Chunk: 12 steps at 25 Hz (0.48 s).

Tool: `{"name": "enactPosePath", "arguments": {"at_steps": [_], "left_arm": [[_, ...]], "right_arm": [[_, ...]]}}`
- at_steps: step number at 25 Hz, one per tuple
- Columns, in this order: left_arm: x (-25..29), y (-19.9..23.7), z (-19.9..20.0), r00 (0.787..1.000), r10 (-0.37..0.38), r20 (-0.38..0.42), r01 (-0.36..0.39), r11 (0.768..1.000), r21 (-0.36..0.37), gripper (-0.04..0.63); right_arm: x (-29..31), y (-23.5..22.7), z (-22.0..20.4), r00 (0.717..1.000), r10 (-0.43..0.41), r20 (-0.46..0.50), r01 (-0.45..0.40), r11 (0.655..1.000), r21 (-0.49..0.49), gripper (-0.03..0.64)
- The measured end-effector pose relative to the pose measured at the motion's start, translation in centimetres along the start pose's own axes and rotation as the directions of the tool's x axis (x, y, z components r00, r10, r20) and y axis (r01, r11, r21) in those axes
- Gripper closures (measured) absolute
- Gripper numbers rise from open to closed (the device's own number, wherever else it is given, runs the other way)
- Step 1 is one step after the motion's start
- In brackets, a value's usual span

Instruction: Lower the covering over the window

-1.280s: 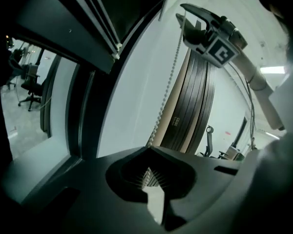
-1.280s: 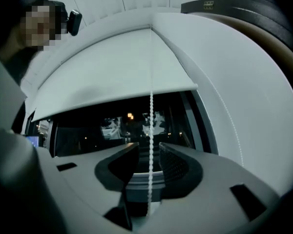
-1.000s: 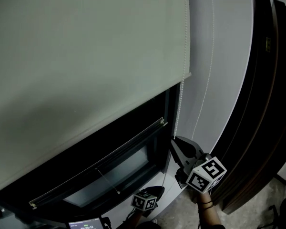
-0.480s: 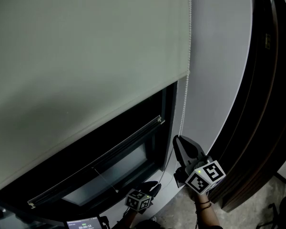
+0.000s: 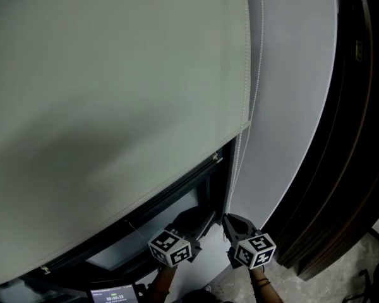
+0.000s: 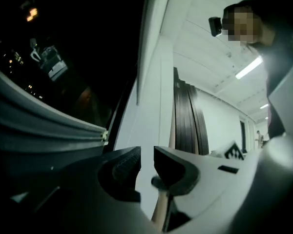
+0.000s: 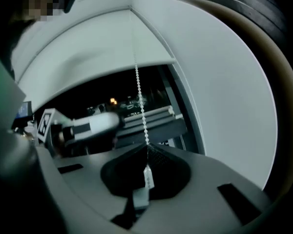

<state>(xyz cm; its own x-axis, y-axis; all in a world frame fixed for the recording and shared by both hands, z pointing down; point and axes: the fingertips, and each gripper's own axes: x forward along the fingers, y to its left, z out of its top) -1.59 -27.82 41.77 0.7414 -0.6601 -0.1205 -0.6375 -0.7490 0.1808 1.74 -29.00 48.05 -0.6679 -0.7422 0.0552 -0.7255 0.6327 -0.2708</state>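
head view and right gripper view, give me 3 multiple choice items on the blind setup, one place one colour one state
1. Where does the chain hang?
A) at the right edge of the blind
B) at its left edge
C) across its middle

2. What colour is the blind?
A) red
B) pale grey-green
C) navy

3. What state is the right gripper in?
A) open and empty
B) shut on the blind's hem
C) shut on the chain

Key:
1 A, the head view shows the chain running down just past the blind's right edge.
2 B, the fabric looks pale grey-green all over.
3 C, the right gripper view shows the jaws together with the chain pinched between them.
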Motion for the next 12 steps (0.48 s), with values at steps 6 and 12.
{"name": "enactPosePath", "arguments": {"at_steps": [6,12], "left_arm": [[3.2,-3.0,4.7,0.996,-0.068,0.060,0.061,0.992,0.107,0.504],[5.4,-5.1,8.0,0.985,-0.127,0.116,0.113,0.986,0.126,0.502]], "right_arm": [[-0.3,-0.9,-6.8,0.994,-0.026,-0.102,0.032,0.998,0.058,0.604],[-0.7,-1.9,-8.0,0.993,-0.043,-0.107,0.053,0.995,0.089,0.604]]}}
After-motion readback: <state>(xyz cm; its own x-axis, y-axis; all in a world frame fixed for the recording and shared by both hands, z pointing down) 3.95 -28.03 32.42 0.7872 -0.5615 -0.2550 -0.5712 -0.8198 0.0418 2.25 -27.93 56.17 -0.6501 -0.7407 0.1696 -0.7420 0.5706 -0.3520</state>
